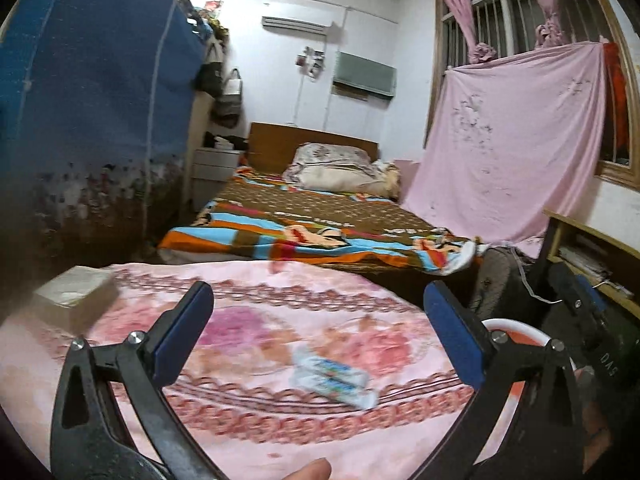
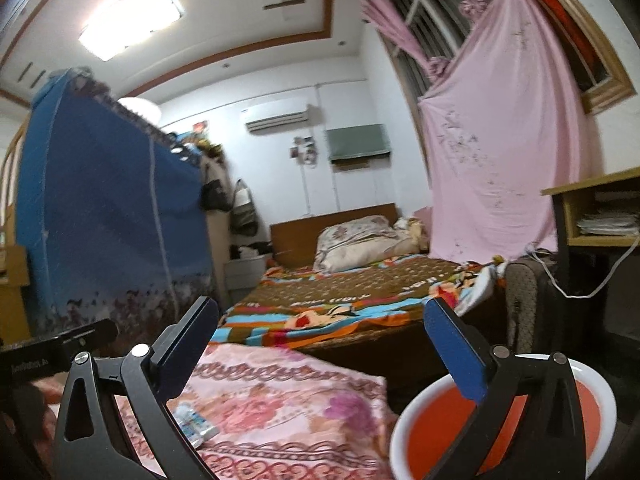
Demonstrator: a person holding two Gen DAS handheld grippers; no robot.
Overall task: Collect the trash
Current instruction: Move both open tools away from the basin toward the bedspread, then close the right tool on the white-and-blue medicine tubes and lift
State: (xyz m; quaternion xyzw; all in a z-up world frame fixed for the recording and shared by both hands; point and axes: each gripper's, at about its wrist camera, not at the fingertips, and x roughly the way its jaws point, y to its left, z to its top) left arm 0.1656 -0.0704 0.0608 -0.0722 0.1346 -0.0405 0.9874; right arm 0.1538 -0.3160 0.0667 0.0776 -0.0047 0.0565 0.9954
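A crumpled white and blue wrapper (image 1: 334,380) lies on the pink flowered blanket (image 1: 256,332). My left gripper (image 1: 318,304) is open and empty, above and just behind the wrapper. The wrapper also shows in the right wrist view (image 2: 196,426), low beside the left finger. My right gripper (image 2: 320,338) is open and empty, held above the blanket's right edge (image 2: 280,400). A red basin with a white rim (image 2: 404,432) sits to the right of the blanket; it also shows in the left wrist view (image 1: 516,326). The right gripper's body (image 1: 580,308) appears at the far right.
A whitish box (image 1: 76,290) rests on the blanket's far left. Beyond is a bed with a striped brown cover (image 1: 320,220) and pillow (image 1: 336,168). A blue fabric wardrobe (image 1: 92,100) stands left. A pink sheet (image 1: 516,152) hangs right, over a wooden shelf (image 2: 592,216).
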